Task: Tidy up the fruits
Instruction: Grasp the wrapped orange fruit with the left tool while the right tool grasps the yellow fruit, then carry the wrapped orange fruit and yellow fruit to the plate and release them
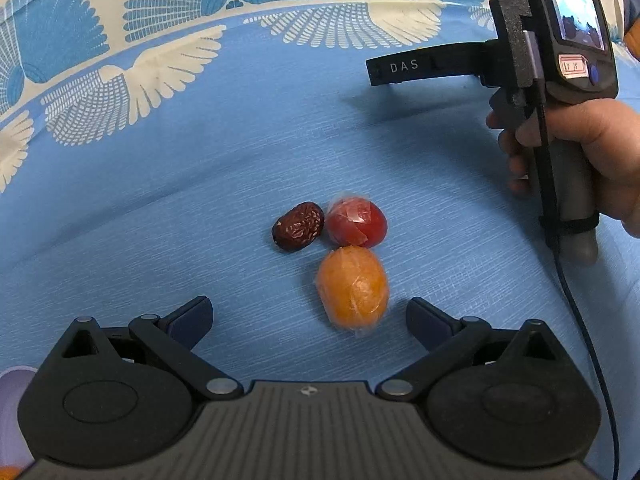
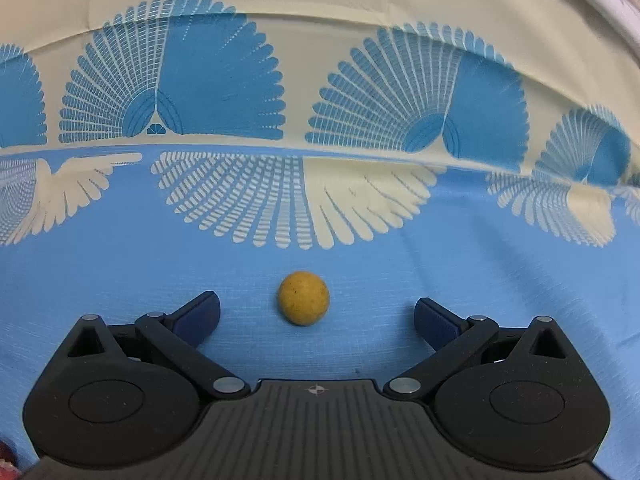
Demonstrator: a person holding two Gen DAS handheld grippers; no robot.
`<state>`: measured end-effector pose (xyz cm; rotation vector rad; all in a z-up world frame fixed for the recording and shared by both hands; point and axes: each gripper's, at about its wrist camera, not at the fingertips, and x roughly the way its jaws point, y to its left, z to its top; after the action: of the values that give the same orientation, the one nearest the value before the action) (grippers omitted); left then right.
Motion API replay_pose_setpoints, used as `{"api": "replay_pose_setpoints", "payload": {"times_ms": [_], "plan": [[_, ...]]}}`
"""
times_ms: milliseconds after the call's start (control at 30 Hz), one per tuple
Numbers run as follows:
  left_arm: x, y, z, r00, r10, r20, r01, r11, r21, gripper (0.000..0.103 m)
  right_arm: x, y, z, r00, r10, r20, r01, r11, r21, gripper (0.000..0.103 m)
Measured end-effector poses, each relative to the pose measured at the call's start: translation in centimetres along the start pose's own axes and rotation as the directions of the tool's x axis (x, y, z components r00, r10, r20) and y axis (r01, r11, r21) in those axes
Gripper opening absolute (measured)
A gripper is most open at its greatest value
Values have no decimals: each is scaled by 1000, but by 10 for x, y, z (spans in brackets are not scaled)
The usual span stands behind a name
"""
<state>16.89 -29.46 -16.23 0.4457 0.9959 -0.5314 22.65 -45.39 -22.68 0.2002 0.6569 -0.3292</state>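
In the left wrist view, three fruits lie together on the blue cloth: a wrinkled dark red date (image 1: 298, 225), a red fruit in clear wrap (image 1: 357, 222) and an orange fruit in clear wrap (image 1: 353, 287) nearest me. My left gripper (image 1: 310, 316) is open and empty, with the orange fruit just ahead between its fingertips. In the right wrist view, a small round yellow fruit (image 2: 303, 298) lies on the cloth. My right gripper (image 2: 317, 314) is open and empty, its fingertips either side of that fruit, apart from it.
The right hand-held gripper body (image 1: 552, 60) and the hand holding it show at the right of the left wrist view, with a cable hanging down. A pale purple rim (image 1: 12, 400) shows at the bottom left. The cloth (image 2: 280, 208) has a cream and blue fan pattern at the back.
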Motion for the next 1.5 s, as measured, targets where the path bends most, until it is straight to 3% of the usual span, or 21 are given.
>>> {"api": "replay_pose_setpoints", "payload": {"times_ms": [33, 67, 100, 133, 167, 200, 400, 633, 867, 1100, 1300, 1500], "plan": [[-2, 0, 0, 1000, -8, 12, 8, 1000, -2, 95, 0, -2, 1, 1000, 6, -4, -6, 1000, 7, 102], [-7, 0, -2, 999, -22, 38, 22, 1000, -6, 67, 0, -1, 1, 1000, 5, -9, -5, 1000, 6, 100], [-12, 0, -2, 997, -56, 57, 56, 998, -2, 53, -2, -1, 3, 1000, 9, -12, -9, 1000, 1, 84], [-15, 0, -2, 995, -87, 57, 87, 996, 5, 36, -5, 1, 4, 999, 35, -10, -35, 999, -15, 50], [-20, -2, -3, 994, -91, 66, 91, 996, 8, 35, -11, 4, 6, 999, 51, -3, -51, 998, -48, 33], [-25, -2, -4, 993, -87, 81, 87, 996, 10, 35, -14, 7, 6, 998, 64, -12, -65, 996, -69, 26], [-65, 15, -15, 994, -73, 83, 74, 997, -6, 35, -47, -4, 8, 997, 5, -72, -2, 999, 43, 26], [-142, 50, -53, 998, -2, 64, 5, 999, -40, 35, -170, -17, -19, 998, -3, -63, 13, 988, 154, 26], [-227, 85, -107, 996, 83, 37, -78, 990, -119, 35, -304, 22, -58, 991, 123, -56, -112, 979, 172, 26], [-296, 111, -163, 991, 128, 47, -118, 975, -186, 35, -402, 92, -84, 948, 312, -71, -301, 944, 133, 26], [-333, 125, -205, 986, 151, 63, -132, 960, -245, 35, -459, 144, -97, 904, 420, -75, -419, 908, 32, 26], [-354, 135, -237, 985, 153, 78, -125, 951, -284, 35, -489, 172, -105, 906, 418, -66, -422, 904, -73, 26]]}}
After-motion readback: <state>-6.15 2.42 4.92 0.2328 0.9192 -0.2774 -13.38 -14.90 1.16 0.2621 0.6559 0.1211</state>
